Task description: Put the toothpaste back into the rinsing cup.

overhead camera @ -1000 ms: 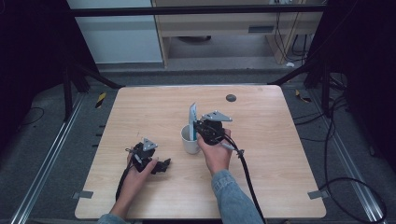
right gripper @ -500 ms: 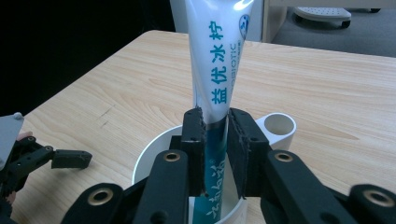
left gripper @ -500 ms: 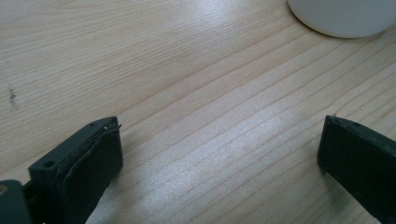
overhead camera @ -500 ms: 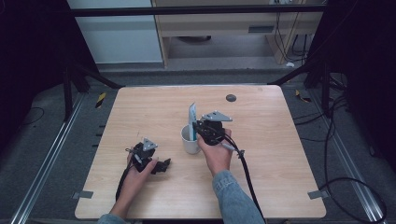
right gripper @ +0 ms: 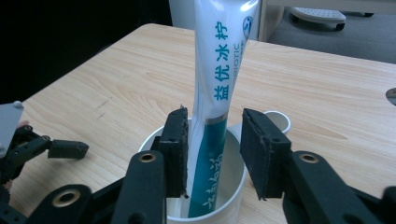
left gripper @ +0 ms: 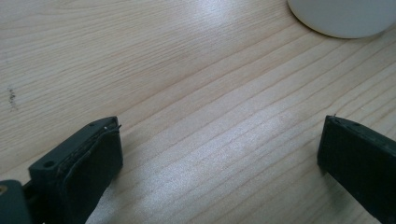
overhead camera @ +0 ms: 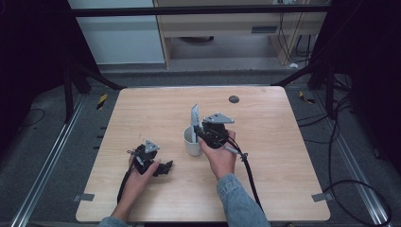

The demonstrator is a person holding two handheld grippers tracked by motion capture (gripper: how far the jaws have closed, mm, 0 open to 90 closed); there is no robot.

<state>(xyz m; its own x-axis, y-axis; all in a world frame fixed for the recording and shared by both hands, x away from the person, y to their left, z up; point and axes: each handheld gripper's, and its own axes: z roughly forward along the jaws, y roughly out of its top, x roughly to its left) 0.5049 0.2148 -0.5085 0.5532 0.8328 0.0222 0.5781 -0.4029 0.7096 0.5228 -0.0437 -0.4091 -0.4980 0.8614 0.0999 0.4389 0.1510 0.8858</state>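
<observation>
Right gripper (right gripper: pixel 212 154) astride the toothpaste tube (right gripper: pixel 217 88) in the white cup (right gripper: pixel 224 212), jaws apart.

Right gripper view: jaws flank the tube at centre frame. The left pad looks touching or just beside it, and there is a clear gap on the right, so it's not clamped. The tube's long axis is near upright with a slight tilt, its lower end inside the cup and its top out of the upper edge of the frame. High view: the cup (overhead camera: pixel 191 143) sits mid-table, with the right gripper (overhead camera: pixel 204 135) right at it. The left gripper (overhead camera: pixel 166 166) is at lower left, low over the wooden table (overhead camera: pixel 265 109), jaws wide apart and empty, cup well apart to its upper right. The right hand is clearly nearer. My read: next move is either close or back off, can't tell which.
</observation>
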